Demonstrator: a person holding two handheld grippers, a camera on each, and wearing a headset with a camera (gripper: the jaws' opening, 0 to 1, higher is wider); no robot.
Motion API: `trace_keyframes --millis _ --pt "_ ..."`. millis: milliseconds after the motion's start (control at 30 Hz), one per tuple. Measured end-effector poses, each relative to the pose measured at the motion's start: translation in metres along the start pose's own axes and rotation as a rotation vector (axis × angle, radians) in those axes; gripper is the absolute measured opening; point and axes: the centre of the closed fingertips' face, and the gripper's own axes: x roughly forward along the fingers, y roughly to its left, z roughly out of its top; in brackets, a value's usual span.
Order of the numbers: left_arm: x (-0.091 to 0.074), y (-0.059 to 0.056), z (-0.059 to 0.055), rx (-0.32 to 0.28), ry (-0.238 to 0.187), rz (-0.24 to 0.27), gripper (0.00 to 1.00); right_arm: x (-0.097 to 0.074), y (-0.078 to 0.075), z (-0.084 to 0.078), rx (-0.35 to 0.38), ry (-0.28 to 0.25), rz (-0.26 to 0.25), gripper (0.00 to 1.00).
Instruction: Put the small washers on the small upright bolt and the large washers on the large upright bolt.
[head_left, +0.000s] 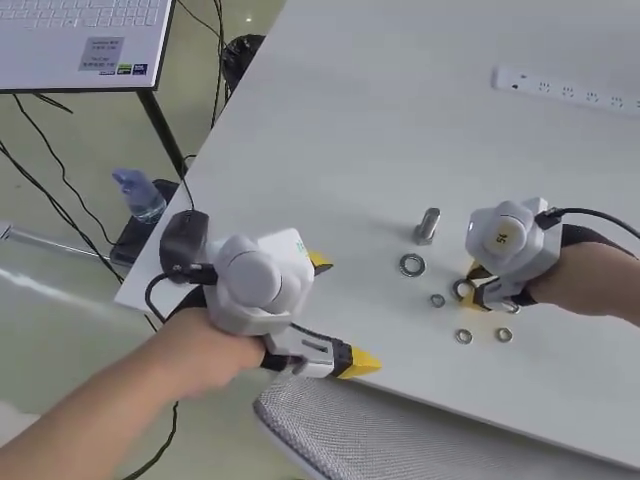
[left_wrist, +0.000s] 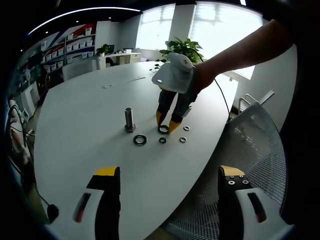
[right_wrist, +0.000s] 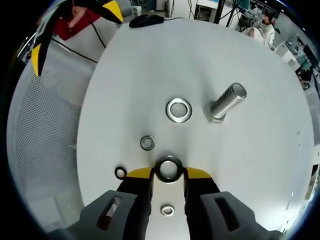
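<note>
Presently the large washer (right_wrist: 168, 169) lies flat on the table (right_wrist: 150, 65), low centre of the right gripper view. The right gripper (right_wrist: 168, 175) brackets its rim, seemingly for a lift; whether it pinches, I cannot tell. The bolt (right_wrist: 227, 102) stands upper right, path open. The left gripper (left_wrist: 167, 175) hangs gaping, empty, near the table edge.

Far and left stretches of table (head_left: 380, 120) are open, free for passage. Power strip (head_left: 565, 88) lies along far right edge. Upright bolt (head_left: 428, 225) stands mid-table, large washer (head_left: 412, 265) just beside it. Right gripper (head_left: 478, 290), tips down on dark washer (right_wrist: 168, 169), blocks patch among small washers (head_left: 464, 336) toward near edge. Left gripper (head_left: 342, 312), jaws wide apart, overhangs near edge. Mesh chair back (head_left: 400, 430) crowds near edge below.
</note>
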Motion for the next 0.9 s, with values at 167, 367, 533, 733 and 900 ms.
trace_keyframes --millis 167,367,533,733,900 --pt "-0.0002 -0.0004 0.0024 -0.004 -0.010 0.001 0.79 0.0023 -0.0047 -0.0017 0.002 0.039 0.005 0.23" --pt "-0.0024 0.0003 0.0035 -0.004 -0.013 0.002 0.77 0.0017 -0.0032 0.0005 0.006 0.099 0.012 0.21" --pt "-0.0035 0.0012 0.0027 -0.005 -0.011 0.003 0.76 0.0018 -0.0042 0.0018 0.027 0.127 0.022 0.20" --pt "-0.0032 -0.0011 0.0043 -0.003 -0.008 0.000 0.74 0.0004 -0.0031 0.0002 0.011 0.124 0.021 0.19" --pt "-0.0033 -0.0031 0.0045 -0.001 -0.004 -0.001 0.74 -0.0003 -0.0024 0.0018 0.044 0.096 0.024 0.19"
